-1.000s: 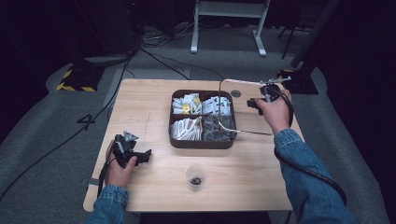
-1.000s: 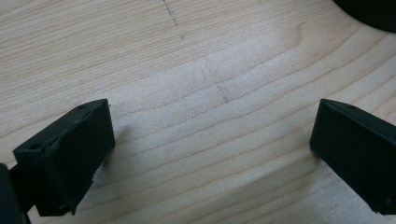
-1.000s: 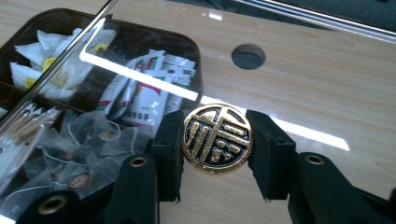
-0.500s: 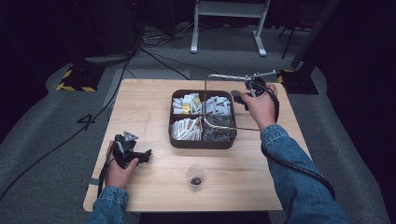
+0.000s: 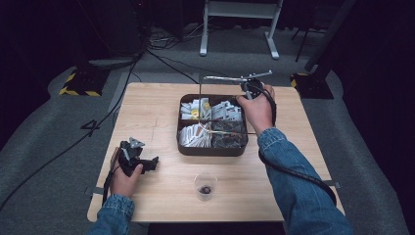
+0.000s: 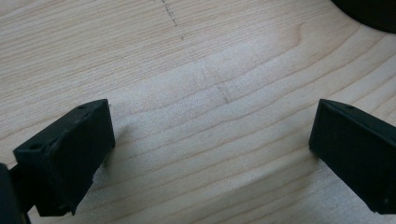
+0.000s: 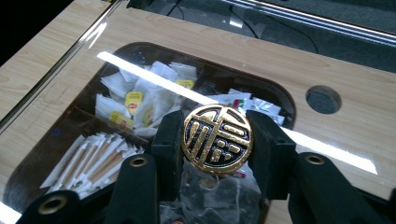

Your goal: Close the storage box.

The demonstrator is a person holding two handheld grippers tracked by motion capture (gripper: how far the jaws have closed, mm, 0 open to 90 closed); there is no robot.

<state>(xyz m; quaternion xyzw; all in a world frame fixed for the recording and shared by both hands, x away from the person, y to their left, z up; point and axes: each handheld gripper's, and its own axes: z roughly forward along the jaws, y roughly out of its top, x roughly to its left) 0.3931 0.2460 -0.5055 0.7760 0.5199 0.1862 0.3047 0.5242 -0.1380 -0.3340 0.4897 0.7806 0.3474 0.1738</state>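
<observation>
Upper centre of the high view – glass lid [image 5: 230, 93] is held over the tray [image 5: 182, 142] by its gold knob [image 7: 217, 139], clamped in the right gripper [image 7: 217, 154] for access; left gripper [image 6: 210, 158] is parked open – lower left.

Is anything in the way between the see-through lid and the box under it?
Nothing I can see. The right gripper holds the lid by its gold knob above the box. The packets lie inside, and the cup stands off to the near side.

Looks like a dark recording lab: lone wooden table [image 5: 147, 112], floor cables [image 5: 161, 44] at twelve o'clock, hazard-striped base [image 5: 78, 88] at ten.
</observation>
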